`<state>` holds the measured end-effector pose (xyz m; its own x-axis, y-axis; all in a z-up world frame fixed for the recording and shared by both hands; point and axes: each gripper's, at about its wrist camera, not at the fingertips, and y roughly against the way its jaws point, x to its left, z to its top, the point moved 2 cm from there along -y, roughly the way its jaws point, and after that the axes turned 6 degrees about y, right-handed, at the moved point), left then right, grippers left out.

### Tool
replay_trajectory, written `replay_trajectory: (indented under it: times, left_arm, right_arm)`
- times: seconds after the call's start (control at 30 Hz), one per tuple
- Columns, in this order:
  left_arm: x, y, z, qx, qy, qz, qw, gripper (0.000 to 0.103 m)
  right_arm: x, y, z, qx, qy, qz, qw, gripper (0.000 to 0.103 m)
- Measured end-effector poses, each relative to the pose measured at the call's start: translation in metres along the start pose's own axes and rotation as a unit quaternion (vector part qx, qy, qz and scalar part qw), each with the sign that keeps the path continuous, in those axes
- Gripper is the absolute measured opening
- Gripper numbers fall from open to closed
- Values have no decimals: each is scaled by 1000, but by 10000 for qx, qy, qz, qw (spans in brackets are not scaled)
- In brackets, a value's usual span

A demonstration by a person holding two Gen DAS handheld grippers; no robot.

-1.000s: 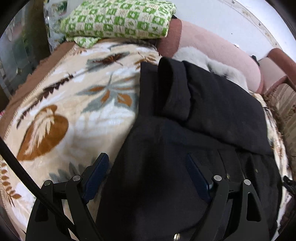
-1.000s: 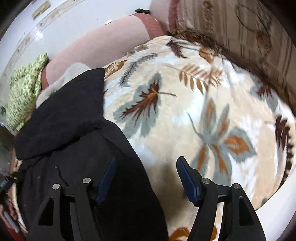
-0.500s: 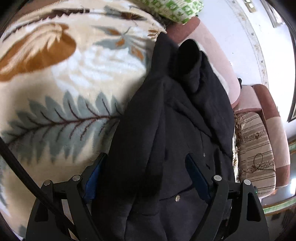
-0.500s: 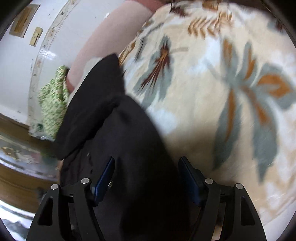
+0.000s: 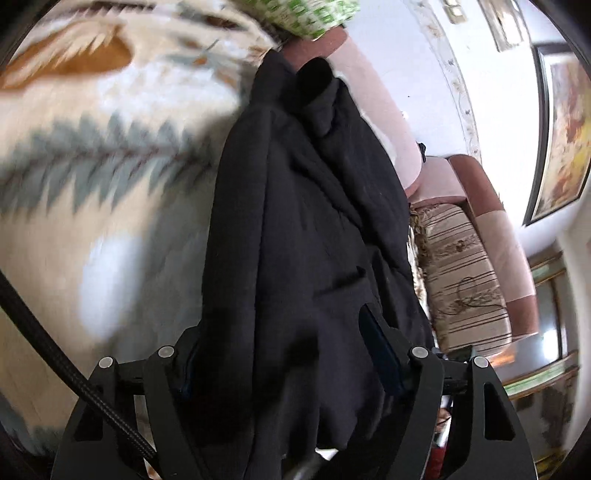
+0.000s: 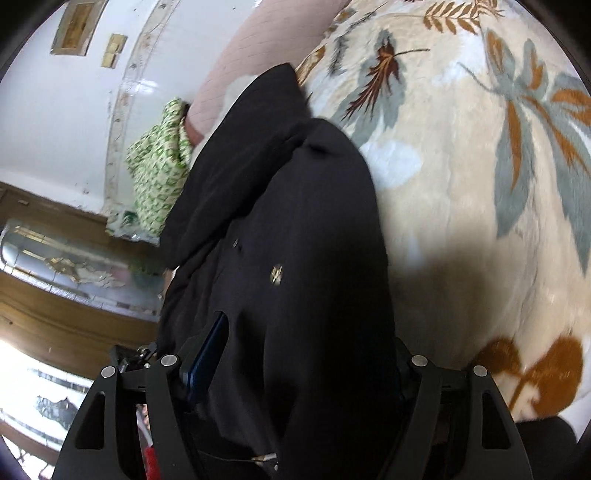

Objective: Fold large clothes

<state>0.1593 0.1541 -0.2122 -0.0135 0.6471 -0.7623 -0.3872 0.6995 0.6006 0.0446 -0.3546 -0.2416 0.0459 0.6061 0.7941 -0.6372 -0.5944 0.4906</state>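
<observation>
Your large black cloth garment (image 5: 295, 221) lies on the cream plush blanket with brown and grey-green leaf prints (image 5: 92, 184). Its long axis runs away from you, from the bunched near end between your tools up to the far end, which points at the pink padded backrest (image 5: 373, 110) and the green-and-white patterned cushion (image 5: 306, 18).

Your left gripper (image 5: 284, 350) has just been closing its jaws, and a thick fold of the dark cloth fills the gap. The cloth covers the left finger, and only the blue pad of the right finger (image 5: 380, 350) shows, so you cannot tell whether the pads already press on it.

Your right gripper (image 6: 295, 354) has the same garment's other side edge (small metal snaps show on it) heaped between its jaws. Only the blue pad of the left finger (image 6: 207, 354) is visible against the cloth; whether this one clamps or merely straddles cannot be told.
</observation>
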Motion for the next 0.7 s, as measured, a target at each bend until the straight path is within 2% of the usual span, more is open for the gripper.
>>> replay_trajectory:
  times: [0.07,0.13,0.2,0.37,0.47,0.5,0.53,0.57,0.6,0.63,0.7]
  left_arm:
    - [9,-4,-4,87,218,3,9997,73]
    - [7,-6,-5,64,175,54,9998,73]
    - [1,-8,-10,-3,-20,188,9998,75]
    - [-14,-13,-30,-24,-415,399,9983,77]
    - [-22,-18,-42,-89,-687,638,9956,77]
    - [-26,-19,-45,-143,-772,814,9936,73]
    - [-28,-20,-46,-211,-769,1069,9911,64]
    - [-30,-23,-42,-216,-696,1232,9897,37]
    - [-30,-22,-39,-175,-510,1261,9906,27]
    - [-33,-17,-34,-228,-323,1226,9917,24]
    - [-44,-4,-31,-411,-325,1149,9920,20]
  right_arm:
    - [2,-2,-7,156,25,101,9998,77]
    - [7,-10,-17,383,99,201,9990,78]
    - [16,-16,-27,444,378,-82,9983,78]
    - [32,-25,-37,252,776,-484,9955,78]
    - [37,-30,-36,71,802,-537,9953,68]
    - [36,-31,-34,14,712,-580,9958,58]
    - [33,-31,-34,-17,618,-592,9963,46]
    - [29,-32,-32,-36,483,-583,9971,41]
    - [26,-33,-30,-45,361,-550,9978,34]
    - [26,-33,-29,-52,337,-526,9980,28]
    - [37,-24,-24,-178,526,-478,9973,22]
